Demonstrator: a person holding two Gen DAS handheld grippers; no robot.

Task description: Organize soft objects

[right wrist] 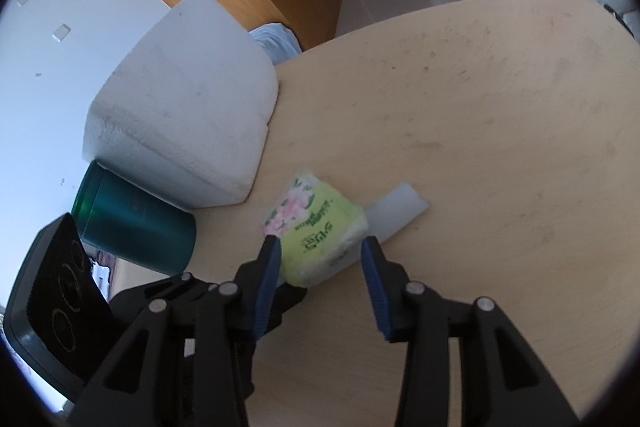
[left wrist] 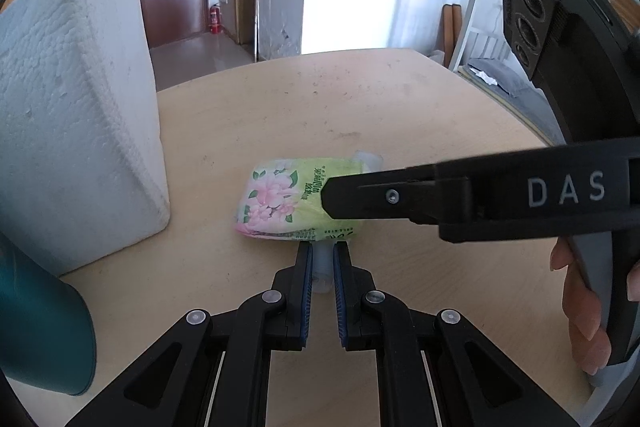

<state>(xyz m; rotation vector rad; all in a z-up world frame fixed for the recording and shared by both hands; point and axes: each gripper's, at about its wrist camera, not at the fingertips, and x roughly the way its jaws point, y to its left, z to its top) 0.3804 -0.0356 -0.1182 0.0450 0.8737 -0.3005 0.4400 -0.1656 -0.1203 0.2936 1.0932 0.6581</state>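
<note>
A green tissue pack with pink flowers (left wrist: 286,201) lies on top of a translucent white strip (right wrist: 394,211) on the wooden table (left wrist: 400,115). My left gripper (left wrist: 322,251) is shut on the near end of the strip (left wrist: 322,269), just in front of the pack. My right gripper (right wrist: 320,247) is open, with its blue pads on either side of the tissue pack (right wrist: 316,231). In the left wrist view the right gripper's finger (left wrist: 380,195) reaches in from the right over the pack.
A large white foam box (left wrist: 76,107) stands at the left, close to the pack. A teal cylindrical can (right wrist: 134,223) lies next to the box, near the table's edge. A door and corridor lie beyond the table.
</note>
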